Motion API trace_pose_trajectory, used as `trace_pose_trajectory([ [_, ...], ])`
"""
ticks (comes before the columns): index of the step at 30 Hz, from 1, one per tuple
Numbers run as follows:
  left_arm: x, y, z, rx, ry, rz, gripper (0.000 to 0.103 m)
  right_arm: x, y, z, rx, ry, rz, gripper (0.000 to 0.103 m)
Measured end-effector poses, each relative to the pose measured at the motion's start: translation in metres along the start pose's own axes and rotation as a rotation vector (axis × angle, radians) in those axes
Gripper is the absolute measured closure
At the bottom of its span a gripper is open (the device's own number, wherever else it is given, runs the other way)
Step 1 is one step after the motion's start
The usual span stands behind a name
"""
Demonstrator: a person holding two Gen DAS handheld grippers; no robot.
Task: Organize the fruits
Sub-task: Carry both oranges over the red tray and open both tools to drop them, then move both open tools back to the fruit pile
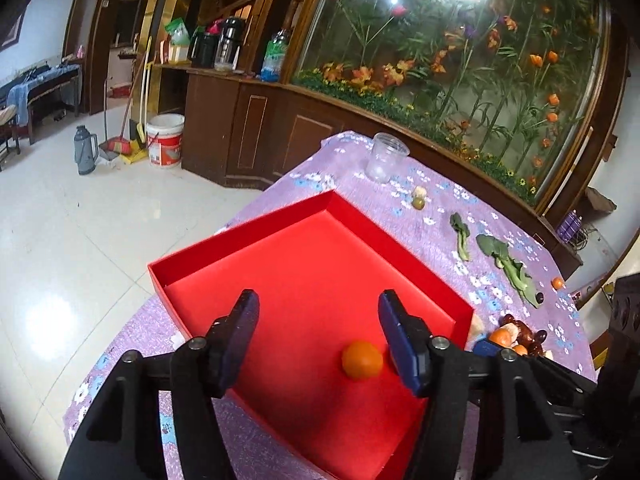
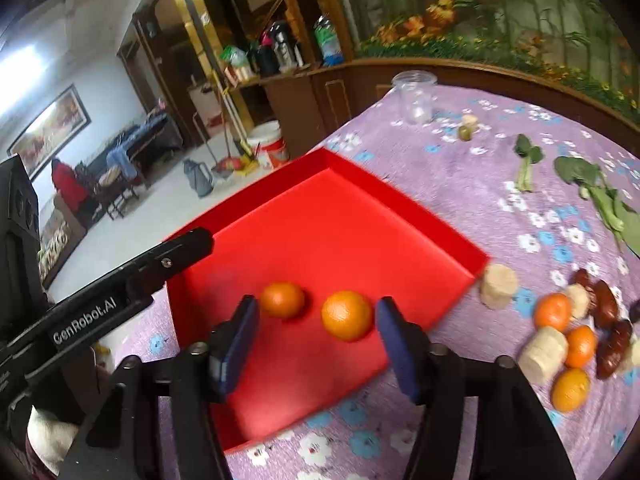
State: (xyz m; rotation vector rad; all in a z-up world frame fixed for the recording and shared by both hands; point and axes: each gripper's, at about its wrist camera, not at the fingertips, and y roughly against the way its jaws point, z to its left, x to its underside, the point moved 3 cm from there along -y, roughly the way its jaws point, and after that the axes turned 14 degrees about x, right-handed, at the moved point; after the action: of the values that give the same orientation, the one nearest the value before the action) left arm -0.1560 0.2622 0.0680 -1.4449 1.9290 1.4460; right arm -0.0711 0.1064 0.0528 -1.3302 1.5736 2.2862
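Observation:
A red open box [image 1: 280, 240] [image 2: 360, 176] sits on a purple flowered tablecloth. In the left wrist view one orange [image 1: 362, 360] lies in the box, close to the right finger of my open left gripper [image 1: 318, 312]. In the right wrist view two oranges lie or hang over the box: one [image 2: 282, 300] on the floor, one [image 2: 347, 315] between the fingers of my open right gripper [image 2: 314, 316], next to the right finger, not clamped. More oranges [image 2: 553, 312] lie in a pile right of the box.
The pile also holds dark red dates [image 2: 606, 304] and pale round slices [image 2: 498, 286]. Green leaves [image 2: 600, 196] [image 1: 508, 264], a clear jar [image 1: 386, 158] [image 2: 416, 96] and a small green fruit [image 2: 465, 133] lie farther back. The left gripper's arm [image 2: 120, 296] reaches in from the left.

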Motion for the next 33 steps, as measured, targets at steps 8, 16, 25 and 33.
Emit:
trace_pose_trajectory([
  [8, 0.003, 0.006, -0.033, 0.029, -0.063, -0.002, 0.035, 0.027, 0.036, -0.072, 0.068, -0.11, -0.033, 0.034],
  [16, 0.018, -0.012, -0.078, 0.091, -0.129, 0.064, 0.034, 0.066, 0.076, -0.191, 0.208, -0.312, -0.037, 0.031],
  [25, 0.067, -0.068, -0.161, 0.273, -0.284, 0.268, 0.035, 0.086, 0.079, -0.24, 0.247, -0.353, -0.004, 0.031],
  [33, 0.09, -0.106, -0.183, 0.292, -0.349, 0.34, 0.036, 0.065, 0.057, -0.239, 0.259, -0.316, -0.005, 0.031],
])
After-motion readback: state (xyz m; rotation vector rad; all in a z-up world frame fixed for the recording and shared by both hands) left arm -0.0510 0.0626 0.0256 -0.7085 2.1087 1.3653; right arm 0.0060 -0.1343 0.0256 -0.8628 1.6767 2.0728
